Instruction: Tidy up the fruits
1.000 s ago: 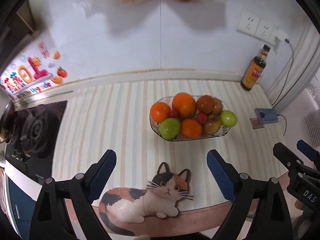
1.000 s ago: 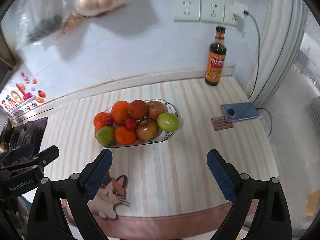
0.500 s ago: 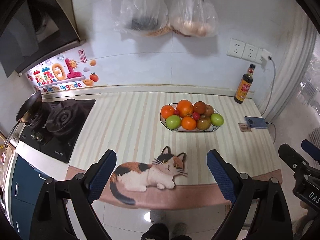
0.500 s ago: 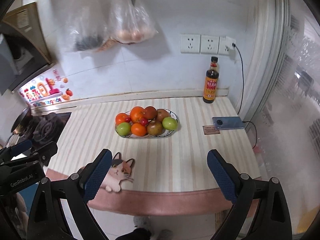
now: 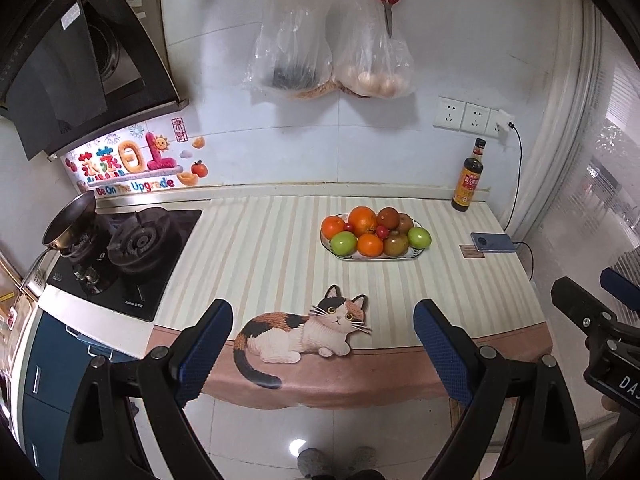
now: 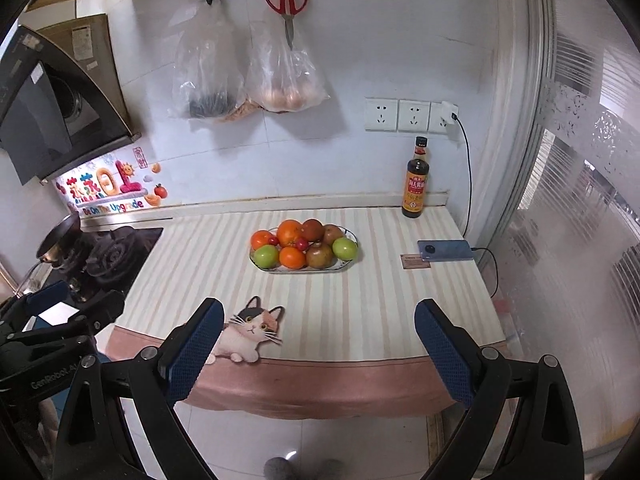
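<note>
Both hand-held grippers have drawn back from the counter since a second ago, so the fruit plate now looks smaller and the floor in front of the counter has come into sight. Nearest, the left hand-held gripper (image 5: 323,344) hangs off the front edge with its blue-padded fingers (image 5: 204,354) spread wide, holding nothing. The right hand-held gripper (image 6: 316,344) is likewise spread and empty, off the front edge toward the right corner. Draped over the front edge lies a cat-shaped mat (image 5: 304,330), head toward the right. Past it, the striped counter (image 5: 256,256) carries an oval fruit plate (image 5: 376,257), set toward the back and right of middle, its long axis running left to right, parallel to the back edge. Heaped on it are oranges (image 5: 363,220), two green apples (image 5: 343,243) at the left and right ends, brownish fruits (image 5: 396,243) and small red ones (image 5: 382,232). Near the right edge lies a phone (image 6: 444,249) on a charging cable. At the back right corner stands a dark sauce bottle (image 6: 416,180), upright. Left of the counter sits a gas stove (image 5: 132,256) with a pan (image 5: 70,220). Highest on the wall hang two plastic bags (image 6: 248,76) and red scissors (image 6: 286,0).
</note>
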Tool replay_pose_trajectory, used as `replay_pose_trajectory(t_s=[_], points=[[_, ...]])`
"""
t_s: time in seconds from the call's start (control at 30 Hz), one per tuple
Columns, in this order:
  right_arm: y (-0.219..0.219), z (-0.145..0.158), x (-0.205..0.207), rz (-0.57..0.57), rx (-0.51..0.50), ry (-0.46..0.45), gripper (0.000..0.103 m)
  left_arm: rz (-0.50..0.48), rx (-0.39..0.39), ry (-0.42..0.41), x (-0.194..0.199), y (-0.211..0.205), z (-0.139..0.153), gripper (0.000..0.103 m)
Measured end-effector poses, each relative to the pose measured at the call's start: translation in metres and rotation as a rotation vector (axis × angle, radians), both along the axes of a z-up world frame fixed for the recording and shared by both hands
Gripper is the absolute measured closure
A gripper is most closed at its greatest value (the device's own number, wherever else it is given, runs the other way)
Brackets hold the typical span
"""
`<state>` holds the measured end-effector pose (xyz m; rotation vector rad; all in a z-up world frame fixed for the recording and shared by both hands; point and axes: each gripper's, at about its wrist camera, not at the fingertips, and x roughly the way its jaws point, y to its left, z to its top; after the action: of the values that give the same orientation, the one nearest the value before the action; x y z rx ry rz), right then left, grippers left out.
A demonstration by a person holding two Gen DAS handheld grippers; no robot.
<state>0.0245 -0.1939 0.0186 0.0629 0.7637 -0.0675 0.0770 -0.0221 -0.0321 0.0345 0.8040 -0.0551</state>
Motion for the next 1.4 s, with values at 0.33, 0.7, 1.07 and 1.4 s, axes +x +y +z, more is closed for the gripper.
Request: replay_pose_trajectory(t_s=[0.33, 0.7, 1.07, 1.4], points=[[0.009, -0.003, -0.002, 0.025, 0.043, 0.016, 0.005, 0.001, -0.011, -0.009, -0.007, 0.006, 0.003, 0.010], [0.000, -0.022, 0.047, 0.023, 0.050, 0.047, 0.001, 0.025, -0.008, 0.046, 0.037, 0.001, -0.015, 0.010], [-0.016, -0.051, 0.122, -0.008, 0.050, 0.112, 0.001, 0.043, 0.013, 0.110, 0.104, -0.003, -0.038, 0.010], [-0.018, -0.066, 0.160, -0.009, 0.029, 0.149, 0.001, 0.050, 0.021, 0.163, 0.131, -0.004, -0.053, 0.010]])
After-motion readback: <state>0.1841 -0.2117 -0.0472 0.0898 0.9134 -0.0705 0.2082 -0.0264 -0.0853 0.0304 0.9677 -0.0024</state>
